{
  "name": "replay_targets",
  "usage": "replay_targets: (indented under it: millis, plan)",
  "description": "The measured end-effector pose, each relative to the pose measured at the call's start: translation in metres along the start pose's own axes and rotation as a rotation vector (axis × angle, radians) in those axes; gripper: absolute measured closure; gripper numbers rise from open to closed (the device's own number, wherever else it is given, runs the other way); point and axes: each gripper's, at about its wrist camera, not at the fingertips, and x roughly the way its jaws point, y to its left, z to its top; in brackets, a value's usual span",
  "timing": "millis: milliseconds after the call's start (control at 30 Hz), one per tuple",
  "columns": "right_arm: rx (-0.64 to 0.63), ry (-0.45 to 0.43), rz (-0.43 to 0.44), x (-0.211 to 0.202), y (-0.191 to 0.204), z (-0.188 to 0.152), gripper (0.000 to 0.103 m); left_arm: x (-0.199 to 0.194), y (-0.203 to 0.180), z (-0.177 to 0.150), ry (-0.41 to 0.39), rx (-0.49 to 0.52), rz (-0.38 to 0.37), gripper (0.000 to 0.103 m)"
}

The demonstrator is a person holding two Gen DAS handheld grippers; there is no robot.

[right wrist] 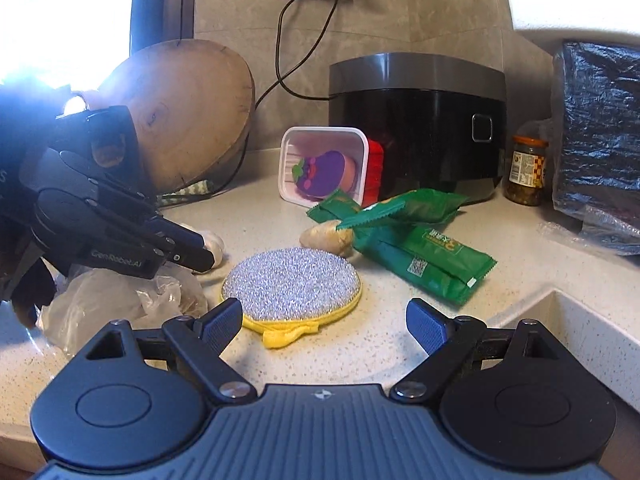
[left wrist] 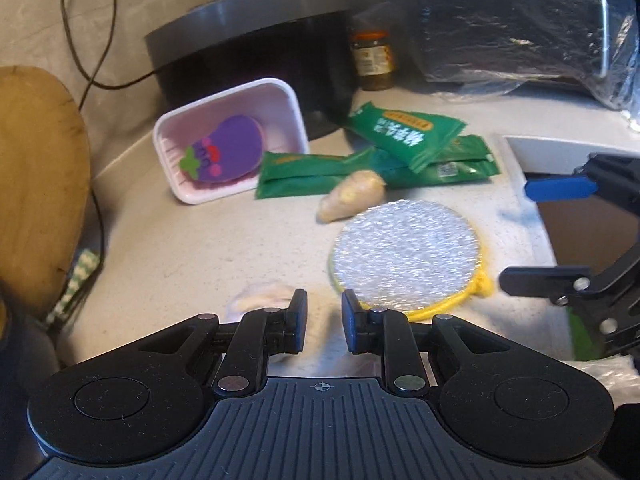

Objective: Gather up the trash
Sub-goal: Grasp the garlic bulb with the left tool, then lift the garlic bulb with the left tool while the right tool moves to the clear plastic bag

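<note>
Just left of the silver scrubber (right wrist: 292, 282), the left claw (left wrist: 323, 322) stands slightly apart over a pale scrap (right wrist: 212, 245); right claw (right wrist: 324, 322) gapes wide, empty. Closing off-centre could nudge the scrap away.

Scouring pad (right wrist: 291, 282) between green packets (right wrist: 404, 240)

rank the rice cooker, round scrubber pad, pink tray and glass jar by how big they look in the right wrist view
1. rice cooker
2. round scrubber pad, though it lies nearer the camera
3. pink tray
4. glass jar
</note>
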Motion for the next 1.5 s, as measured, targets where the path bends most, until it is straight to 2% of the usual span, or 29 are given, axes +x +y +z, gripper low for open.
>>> replay_targets:
  millis: [67,167,233,367,500,700,800,867,900,1000,1067,1133,1167,1267,1333,1400,1500]
  plan:
    - [-0.004,-0.001,0.0,-0.001,0.0,-0.002,0.013,-0.008,0.001,0.001,-0.035,-0.005,0.003,0.077]
    - [0.002,0.0,-0.003,-0.001,-0.002,-0.003,0.013,-0.018,0.008,0.005,-0.075,-0.017,0.092,0.077]
    - [0.015,0.004,-0.001,0.0,-0.004,-0.004,0.013,-0.016,0.01,0.006,-0.057,-0.003,0.146,0.08]
    - [0.02,0.012,-0.006,0.003,-0.007,-0.007,0.013,-0.006,0.009,0.002,0.008,-0.006,0.1,0.077]
    - [0.029,0.022,-0.011,0.006,-0.009,-0.01,0.013,0.0,-0.001,-0.001,0.021,0.046,0.119,0.076]
    - [0.044,0.026,-0.014,0.007,-0.01,-0.012,0.013,0.002,-0.007,-0.001,0.031,0.047,0.091,0.055]
    - [0.045,0.023,-0.013,0.006,-0.01,-0.012,0.013,0.0,-0.002,0.0,0.033,0.005,0.027,0.045]
    - [0.044,0.018,-0.016,0.004,-0.01,-0.012,0.013,-0.003,0.005,0.003,0.04,-0.047,-0.044,0.046]
    - [0.044,0.016,-0.018,0.003,-0.01,-0.012,0.013,-0.006,0.009,0.005,0.029,-0.075,-0.056,0.047]
    - [0.047,0.01,-0.018,0.001,-0.009,-0.011,0.013,-0.012,0.017,0.009,-0.03,-0.087,0.058,0.047]
    - [0.047,0.007,-0.016,0.0,-0.008,-0.011,0.013,-0.004,0.024,0.012,-0.004,-0.1,0.103,0.049]
    - [0.043,0.004,-0.015,-0.002,-0.007,-0.011,0.013,0.009,0.035,0.012,0.043,-0.154,0.093,0.049]
    - [0.042,0.003,-0.013,-0.003,-0.006,-0.011,0.013,0.015,0.04,0.012,0.062,-0.182,0.088,0.046]
    - [0.034,0.001,-0.011,-0.005,-0.006,-0.012,0.013,0.025,0.052,0.01,0.066,-0.264,0.062,0.045]
    - [0.031,0.0,-0.014,-0.007,-0.006,-0.012,0.013,0.032,0.054,0.01,0.08,-0.286,0.044,0.045]
    - [0.031,-0.001,-0.016,-0.007,-0.007,-0.013,0.013,0.041,0.054,0.009,0.115,-0.296,0.035,0.041]
    - [0.033,0.0,-0.015,-0.008,-0.008,-0.013,0.013,0.044,0.052,0.006,0.116,-0.312,0.042,0.04]
